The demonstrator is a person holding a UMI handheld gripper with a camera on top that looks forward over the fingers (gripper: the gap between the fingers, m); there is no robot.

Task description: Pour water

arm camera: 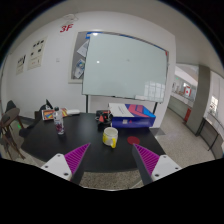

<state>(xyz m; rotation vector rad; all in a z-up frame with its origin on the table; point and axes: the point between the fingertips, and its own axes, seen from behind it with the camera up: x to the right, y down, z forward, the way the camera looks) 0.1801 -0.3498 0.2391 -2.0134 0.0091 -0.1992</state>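
Gripper (108,158) at bottom centre of frame, fingers spread wide, nothing between them. Magenta pads (76,156) face inward, well apart. Released, not grasping.

Just beyond the fingers, near frame centre: a yellow cup (111,137) on the dark table (60,145). This looks like one task item, either the source or the receiver; cannot tell which, and no water is visible in it. Left of the cup, mid-left of frame: a small bottle (59,124) with a pinkish tint, upright, apart from the cup. Possibly the other pouring item.

Right of centre: a blue-and-white box (135,113) on the table behind the cup. Behind everything, a whiteboard (122,64) fills the upper centre. A chair (10,125) sits at far left.

Risks, as judgement:
- Cup and bottle are light-looking; an off-centre close could tip either one and spill.
- The target is ambiguous from here; approaching the wrong vessel wastes the move.
- The cup stands near the table edge toward the gripper; a nudge may push it off.

Writing: red "3F" (66,28) on the wall, upper left. Posters (32,58) below it are too small to read. Box print illegible.
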